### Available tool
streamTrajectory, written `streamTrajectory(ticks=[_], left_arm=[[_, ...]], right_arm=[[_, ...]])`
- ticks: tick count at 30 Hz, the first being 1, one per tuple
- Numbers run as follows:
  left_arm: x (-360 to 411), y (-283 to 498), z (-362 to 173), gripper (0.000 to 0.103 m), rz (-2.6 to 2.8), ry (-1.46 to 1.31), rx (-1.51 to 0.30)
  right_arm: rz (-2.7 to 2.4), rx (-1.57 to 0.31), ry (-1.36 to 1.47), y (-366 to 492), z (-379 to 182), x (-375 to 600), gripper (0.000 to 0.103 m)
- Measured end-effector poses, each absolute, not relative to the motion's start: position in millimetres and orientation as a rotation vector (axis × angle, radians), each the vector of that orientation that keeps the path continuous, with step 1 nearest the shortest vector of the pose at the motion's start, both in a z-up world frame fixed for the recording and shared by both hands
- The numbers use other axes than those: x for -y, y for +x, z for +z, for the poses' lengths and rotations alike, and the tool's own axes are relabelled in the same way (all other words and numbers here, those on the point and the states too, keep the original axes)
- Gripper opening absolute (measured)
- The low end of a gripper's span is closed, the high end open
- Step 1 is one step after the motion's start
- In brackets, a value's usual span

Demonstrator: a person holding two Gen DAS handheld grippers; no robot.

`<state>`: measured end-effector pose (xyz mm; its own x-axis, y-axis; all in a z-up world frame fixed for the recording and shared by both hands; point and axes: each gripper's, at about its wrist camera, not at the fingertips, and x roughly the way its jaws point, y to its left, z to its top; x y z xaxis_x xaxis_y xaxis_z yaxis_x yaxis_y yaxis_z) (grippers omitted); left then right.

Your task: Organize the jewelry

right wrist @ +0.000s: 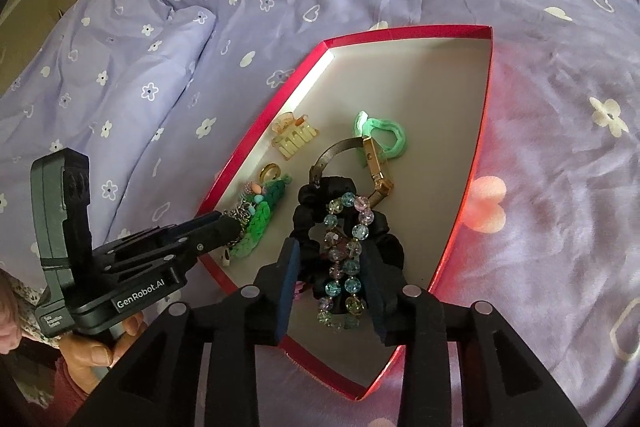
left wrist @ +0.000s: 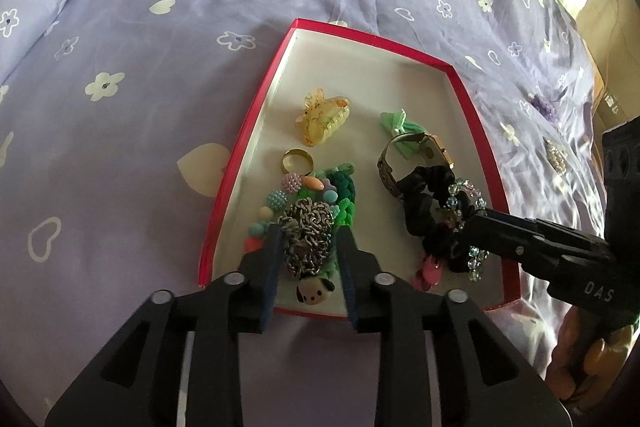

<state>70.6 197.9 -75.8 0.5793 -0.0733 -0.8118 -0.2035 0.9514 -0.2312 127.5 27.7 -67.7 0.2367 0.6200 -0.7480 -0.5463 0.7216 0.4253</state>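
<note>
A red-rimmed box (left wrist: pixel 256 115) (right wrist: pixel 484 131) lies on the bed with jewelry inside. My left gripper (left wrist: pixel 310 229) (right wrist: pixel 228 225) is open, its fingers either side of a heaped silver chain (left wrist: pixel 308 215) that rests on a green braided tie (left wrist: pixel 340 183) and pastel beads (left wrist: pixel 276 201). My right gripper (right wrist: pixel 331 243) (left wrist: pixel 476 217) is open around a clear bead bracelet (right wrist: pixel 340 267) lying on a black scrunchie (right wrist: pixel 316 195). Farther in are a gold watch (right wrist: pixel 376 167), a green ribbon tie (right wrist: pixel 384 135), a yellow claw clip (left wrist: pixel 322 119) and a gold ring (left wrist: pixel 298 161).
The lilac flowered sheet (left wrist: pixel 140 147) surrounds the box, with a pillow (right wrist: pixel 100 87) at the far left. A purple trinket (left wrist: pixel 540 103) and a sparkly clip (left wrist: pixel 556 153) lie on the sheet right of the box. A person's hand (right wrist: pixel 92 347) holds the left gripper.
</note>
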Motion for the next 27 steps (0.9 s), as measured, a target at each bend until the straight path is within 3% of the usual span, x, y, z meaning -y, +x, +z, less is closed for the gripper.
streamTrajectory(ticks=[6,11,16,24,27], left_arm=[[-195,67,-73,0.036,0.071,-0.313,-0.947],[-191,65,-69,0.050,0.070,-0.312,-0.941],[-190,61,-63,0.057,0.067,-0.314,-0.938],[-191,44,-49,0.079,0.091,-0.341,-0.914],[-191,33,-44,0.082,0.102,-0.376,-0.898]], right_arm=[[0.803,-1.041,0.098,125,-60,-21,0.044],[0.802,-1.020,0.120,124,-53,-14,0.052],[0.794,-1.008,0.153,124,-49,-6,0.062],[0.799,-0.999,0.198,117,-42,5,0.065],[0.802,-0.996,0.235,112,-40,13,0.077]])
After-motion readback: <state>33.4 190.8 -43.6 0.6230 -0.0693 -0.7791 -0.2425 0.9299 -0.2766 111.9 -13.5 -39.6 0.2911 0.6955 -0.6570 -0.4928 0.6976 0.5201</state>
